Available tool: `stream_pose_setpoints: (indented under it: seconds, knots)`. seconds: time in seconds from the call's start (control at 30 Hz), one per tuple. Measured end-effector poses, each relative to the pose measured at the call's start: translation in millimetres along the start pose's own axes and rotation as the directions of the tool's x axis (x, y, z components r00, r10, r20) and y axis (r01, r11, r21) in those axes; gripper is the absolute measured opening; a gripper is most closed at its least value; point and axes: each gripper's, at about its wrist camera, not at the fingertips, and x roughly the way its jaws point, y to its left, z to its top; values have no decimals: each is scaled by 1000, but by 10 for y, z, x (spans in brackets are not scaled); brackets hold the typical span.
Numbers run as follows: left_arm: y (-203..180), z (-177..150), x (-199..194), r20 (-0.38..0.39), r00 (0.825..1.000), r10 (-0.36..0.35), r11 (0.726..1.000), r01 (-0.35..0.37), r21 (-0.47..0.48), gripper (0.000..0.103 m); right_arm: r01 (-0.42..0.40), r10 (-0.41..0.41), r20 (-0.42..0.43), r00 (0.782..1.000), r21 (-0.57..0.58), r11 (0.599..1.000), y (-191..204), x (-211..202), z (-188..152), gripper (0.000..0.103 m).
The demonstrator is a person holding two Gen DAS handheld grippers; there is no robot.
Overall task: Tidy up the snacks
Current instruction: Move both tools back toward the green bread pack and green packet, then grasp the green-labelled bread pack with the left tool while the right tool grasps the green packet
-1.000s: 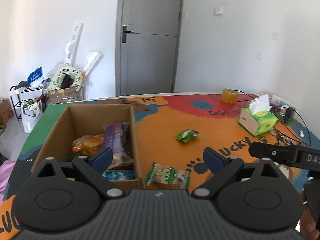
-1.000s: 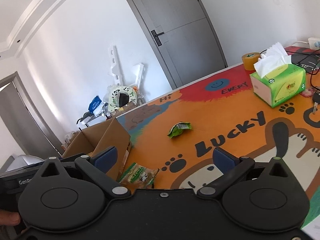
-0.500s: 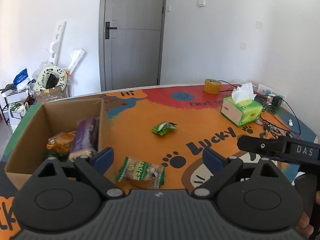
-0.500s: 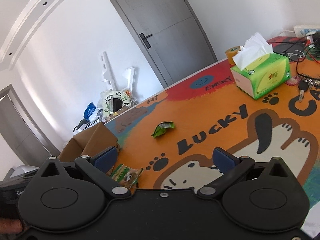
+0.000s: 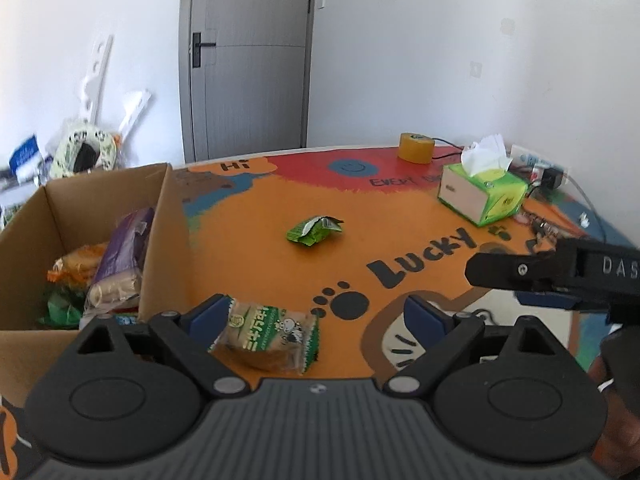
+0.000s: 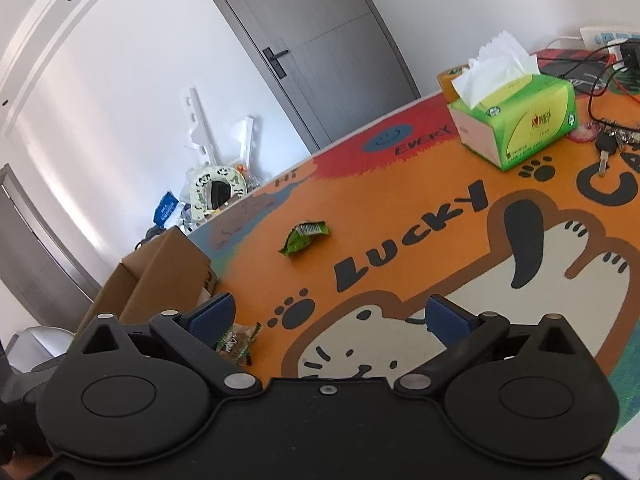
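Observation:
A cardboard box point(image 5: 168, 220) at the left of the table holds several snack packs, among them a purple pack point(image 5: 124, 248). A green-and-white cookie pack point(image 5: 268, 336) lies on the orange mat by the box's near right corner, between my left gripper's point(image 5: 316, 312) open fingers. A small green wrapper point(image 5: 314, 230) lies farther out at mid-table. My right gripper point(image 6: 328, 316) is open and empty above the mat. In its view the cookie pack point(image 6: 236, 342) is by its left finger, the green wrapper point(image 6: 304, 236) lies ahead and the box point(image 6: 160, 280) is at the left.
A green tissue box point(image 5: 482, 194) and a roll of yellow tape point(image 5: 416, 153) stand at the far right. Keys point(image 6: 608, 142), cables and a power strip lie by the right edge. The right gripper's body point(image 5: 560, 276) shows at the right of the left wrist view.
My left gripper has moved right from over the box toward the cookie pack, which now lies between its fingers. The right gripper has turned right over the mat. Both have stayed open.

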Motion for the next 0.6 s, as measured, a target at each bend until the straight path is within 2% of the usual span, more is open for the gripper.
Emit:
stream_pose_setpoints:
  seconds: [0.07, 0.17, 0.23, 0.43, 0.6]
  knots:
    - [6, -19, 31, -1, 1000, 26, 1000, -26, 4, 95, 2, -2, -8, 1000, 4, 1000, -2, 48, -12, 103]
    - [116, -67, 136, -47, 998, 41, 996, -45, -81, 94, 0, 0, -24, 1000, 0, 1000, 14, 113, -23, 103]
    - [161, -105, 182, -63, 997, 33, 994, -39, -104, 94, -3, 3, -34, 999, -5, 1000, 30, 156, -32, 103]
    - [162, -177, 225, -38, 997, 68, 994, -71, -87, 95, -2, 2, -57, 998, -10, 1000, 59, 258, -76, 103]
    - [194, -194, 318, -48, 994, 98, 990, -102, -94, 95, -3, 2, -71, 997, -17, 1000, 85, 297, -113, 103]
